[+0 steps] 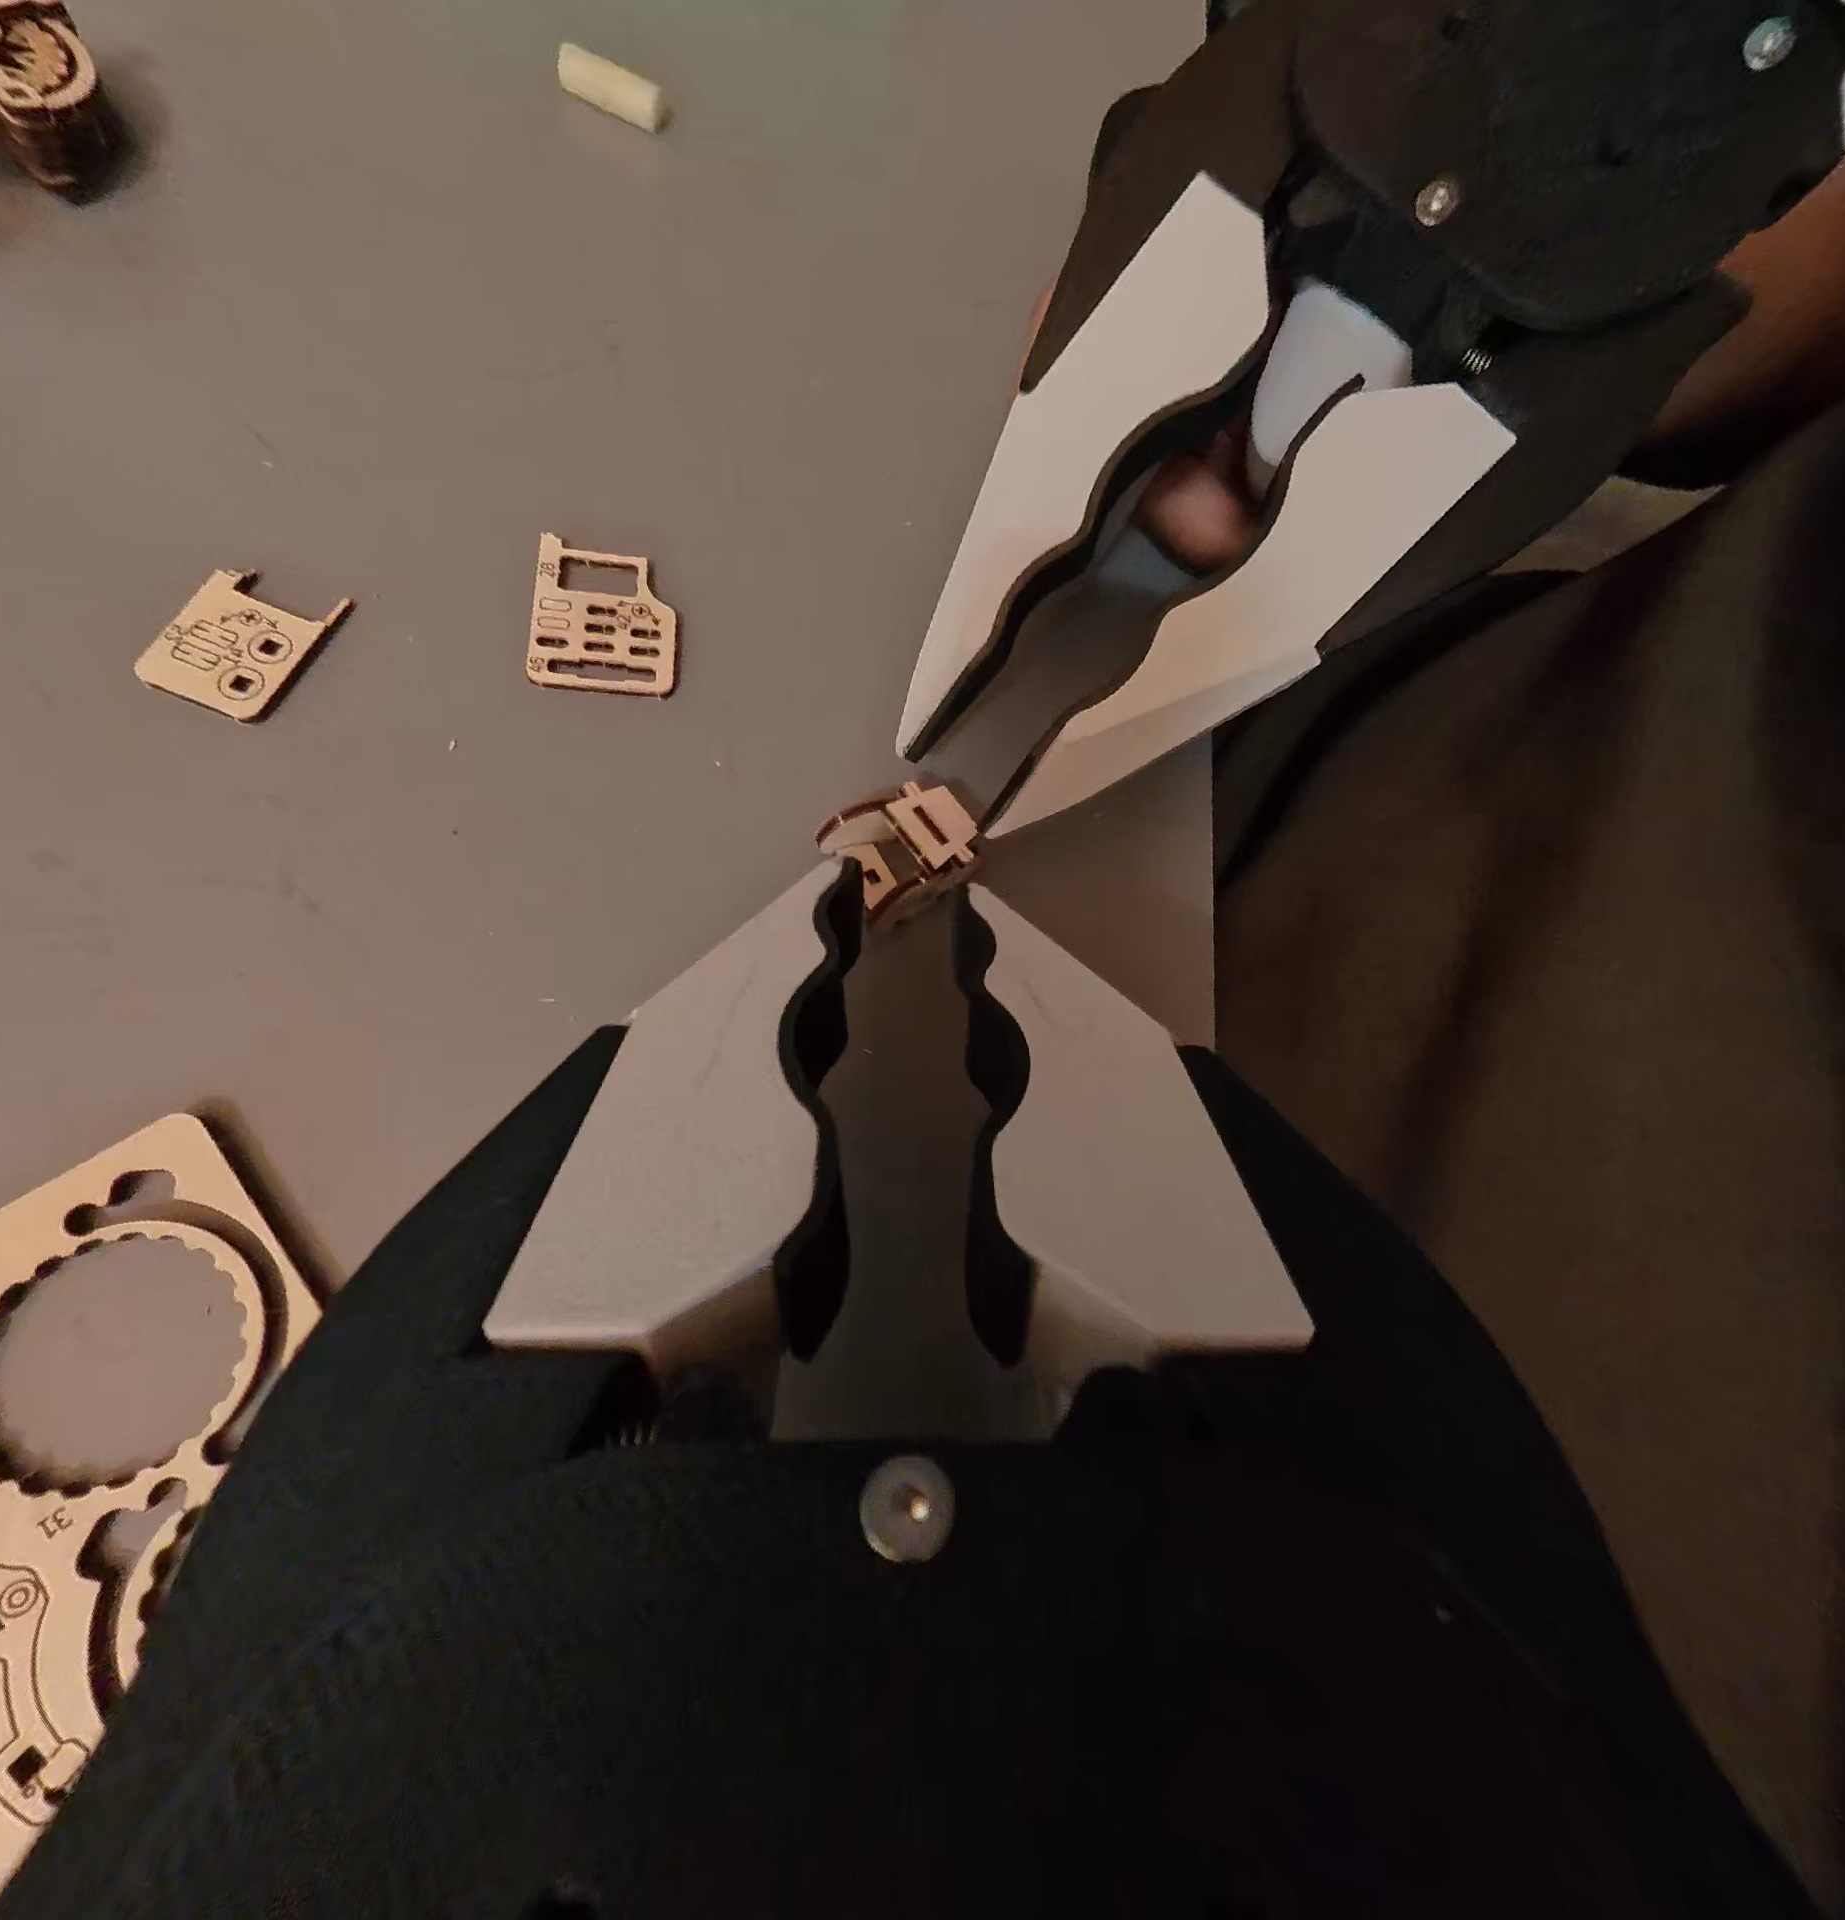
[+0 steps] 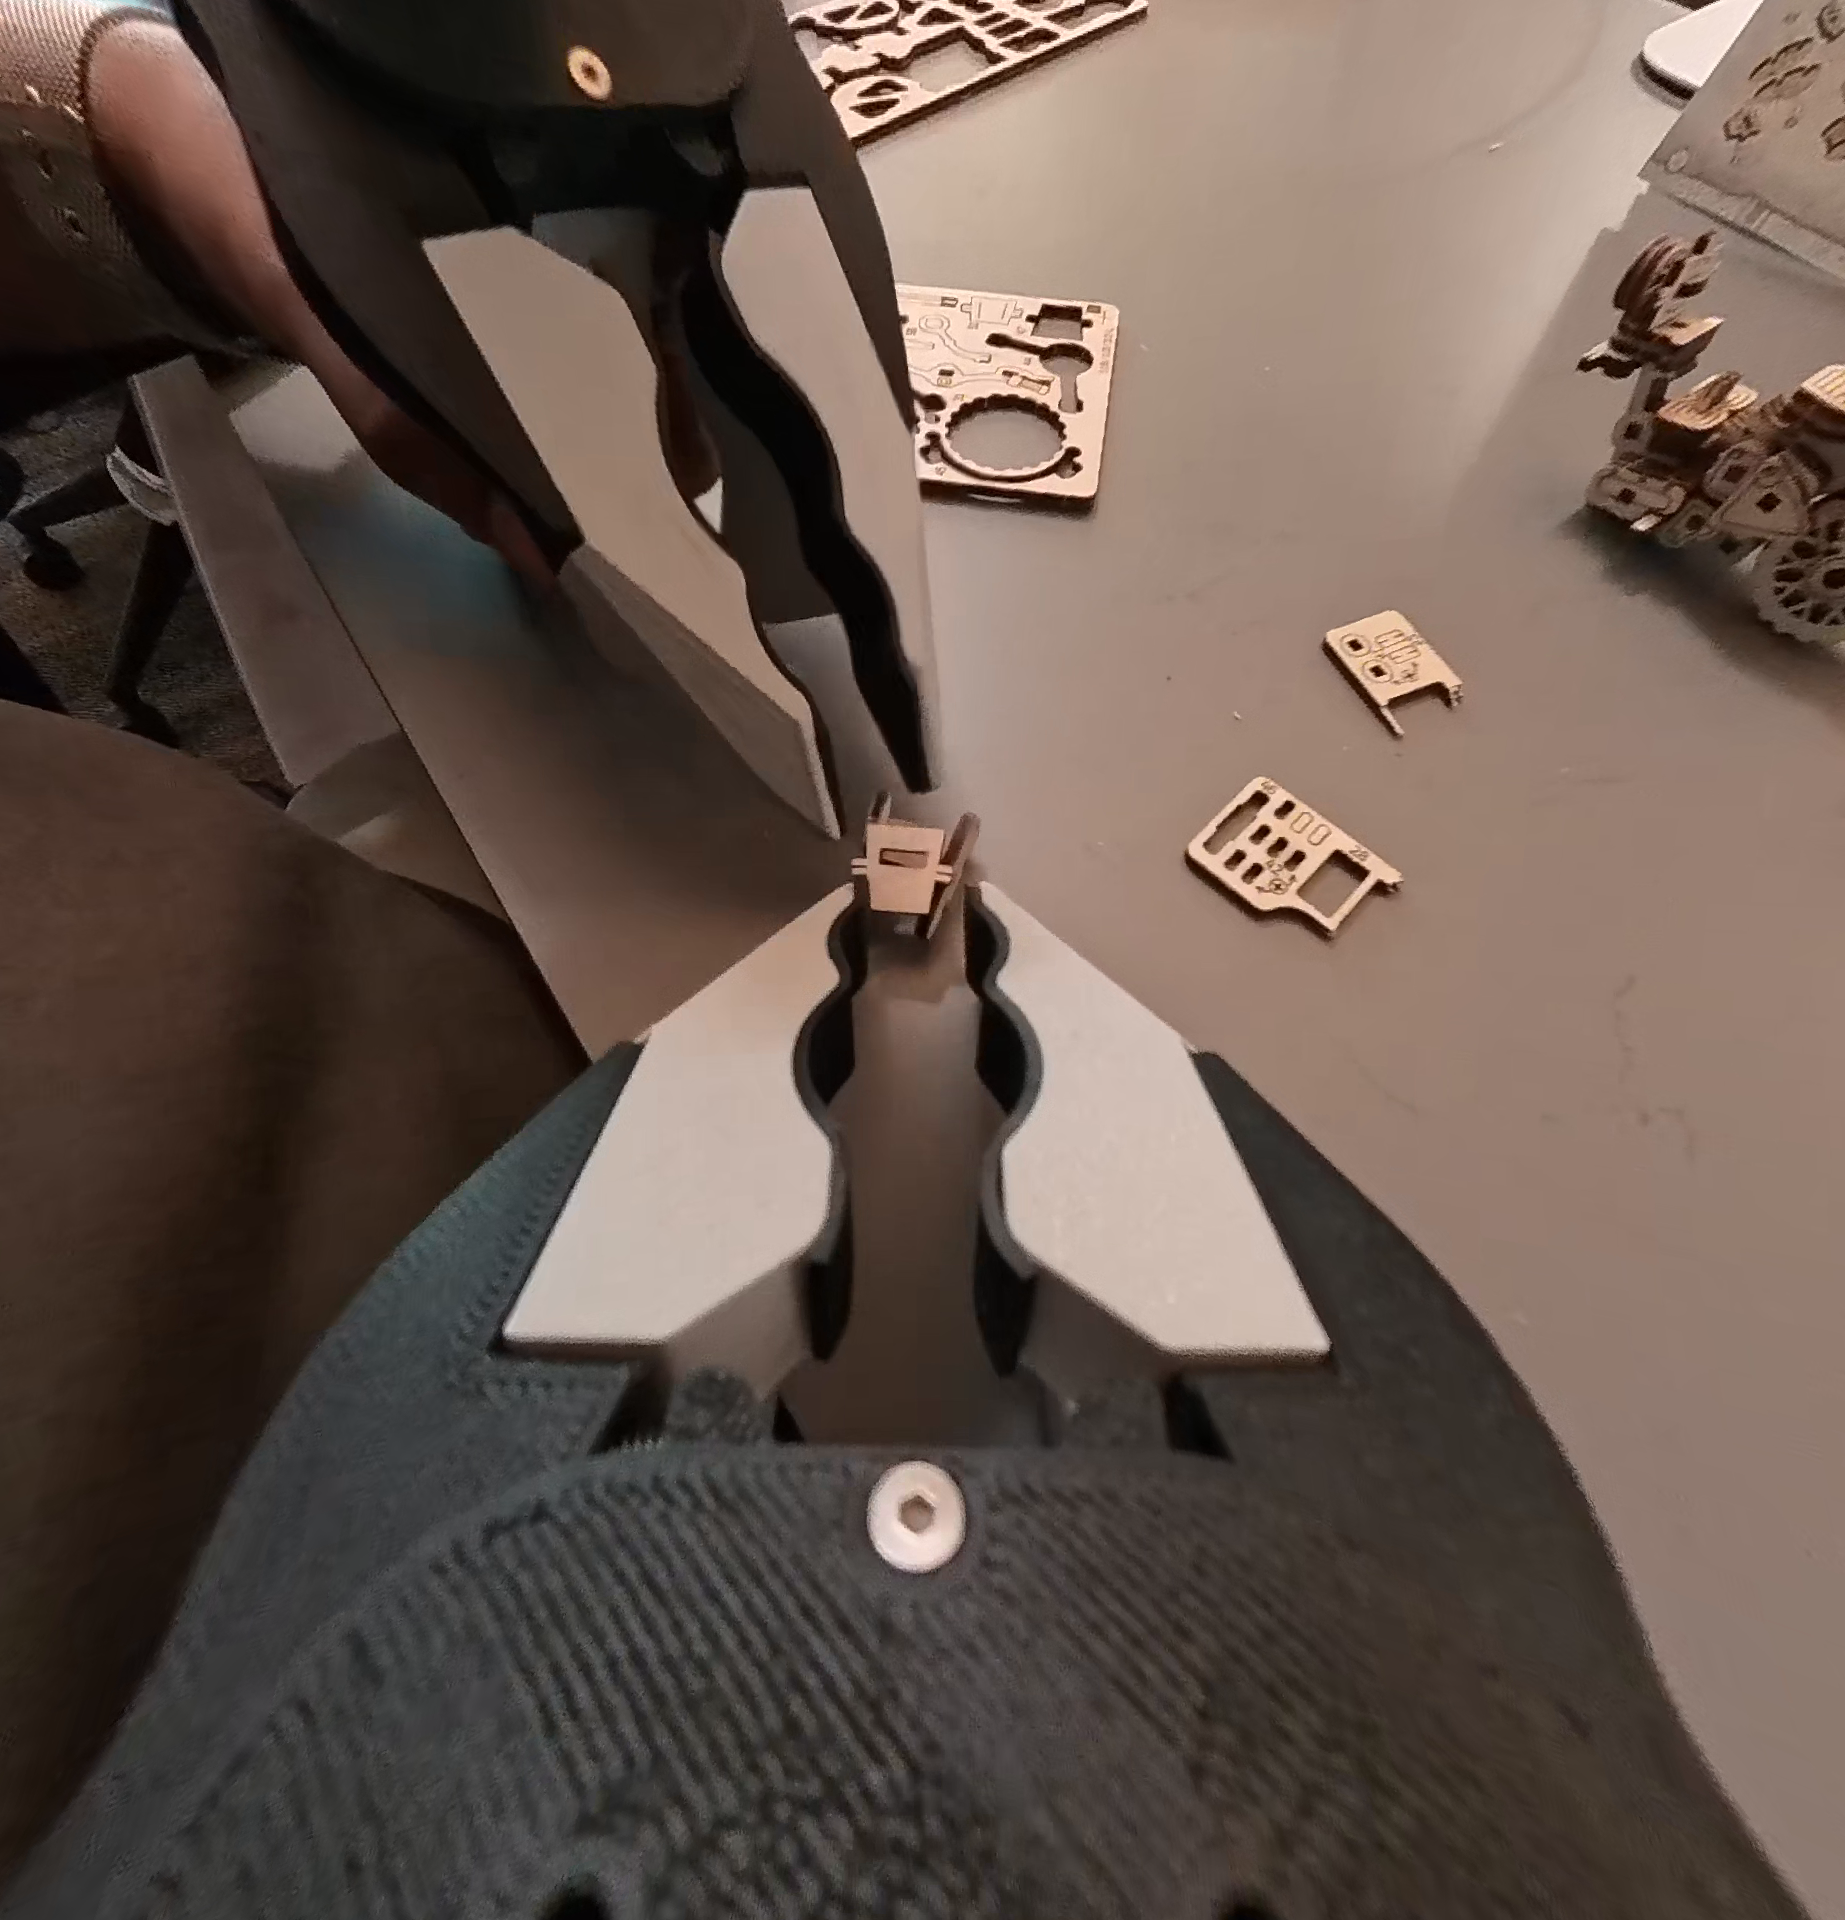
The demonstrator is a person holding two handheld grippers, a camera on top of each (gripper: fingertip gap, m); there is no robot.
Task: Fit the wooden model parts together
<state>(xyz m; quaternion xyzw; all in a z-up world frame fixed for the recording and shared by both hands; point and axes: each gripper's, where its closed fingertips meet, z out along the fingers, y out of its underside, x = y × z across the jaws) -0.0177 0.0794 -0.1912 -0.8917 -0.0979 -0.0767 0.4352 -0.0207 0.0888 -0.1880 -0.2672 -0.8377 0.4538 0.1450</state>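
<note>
The left gripper (image 1: 902,894) was closed on the near end of a small wooden sub-assembly (image 1: 902,857), its tips on either side of it. The right gripper (image 2: 907,914) pinched the same piece from the opposite end, so the two sets of tips nearly met around it, just above the grey table (image 1: 482,364) near its edge.

To seat the joint well, one gripper would probably best stay fixed as an anvil while the other pressed straight along the tab. Twisting could snap plywood this thin. The hold was only at the tips, so a slip looked possible.

Farther out lay a slotted card (image 1: 601,618) and a notched card (image 1: 240,646). No real container showed. The nearest thing was the laser-cut sheet (image 1: 118,1351), whose toothed round opening was empty. A built wooden vehicle (image 2: 1749,488) stood well apart.
</note>
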